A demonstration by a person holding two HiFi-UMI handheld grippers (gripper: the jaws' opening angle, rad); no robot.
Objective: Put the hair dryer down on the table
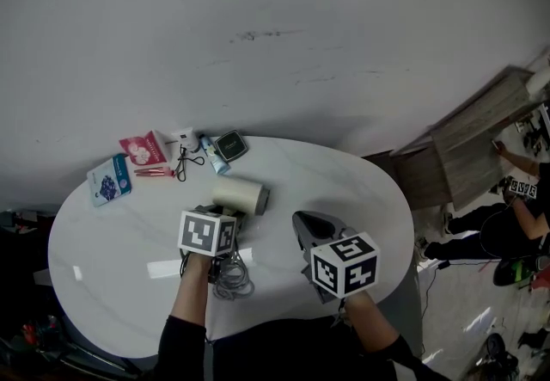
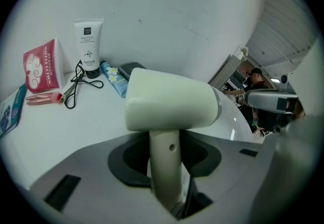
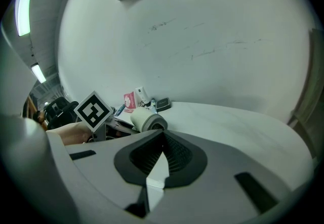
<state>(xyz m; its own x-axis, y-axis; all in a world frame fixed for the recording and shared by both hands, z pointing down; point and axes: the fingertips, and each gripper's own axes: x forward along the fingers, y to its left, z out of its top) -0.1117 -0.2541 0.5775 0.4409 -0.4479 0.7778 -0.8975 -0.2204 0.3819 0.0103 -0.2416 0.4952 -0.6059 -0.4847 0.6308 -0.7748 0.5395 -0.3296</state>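
Observation:
The cream hair dryer (image 1: 239, 195) is over the middle of the white oval table (image 1: 344, 190), its barrel lying crosswise. My left gripper (image 1: 229, 218) is shut on its handle; in the left gripper view the handle (image 2: 164, 167) stands upright between the dark pads and the barrel (image 2: 172, 104) fills the middle. Its grey cord (image 1: 232, 278) lies coiled on the table below my left hand. I cannot tell whether the dryer touches the tabletop. My right gripper (image 1: 299, 220) hovers just right of it, jaws together and holding nothing; from there the dryer (image 3: 148, 119) shows ahead to the left.
At the table's far left lie a red packet (image 1: 144, 148), a blue packet (image 1: 109, 178), a pink clip (image 1: 153, 171), a white tube (image 2: 88, 46), a blue tube (image 1: 215, 157), a black compact (image 1: 230, 145). Wooden panels (image 1: 473, 147) and seated people (image 1: 516, 190) are at the right.

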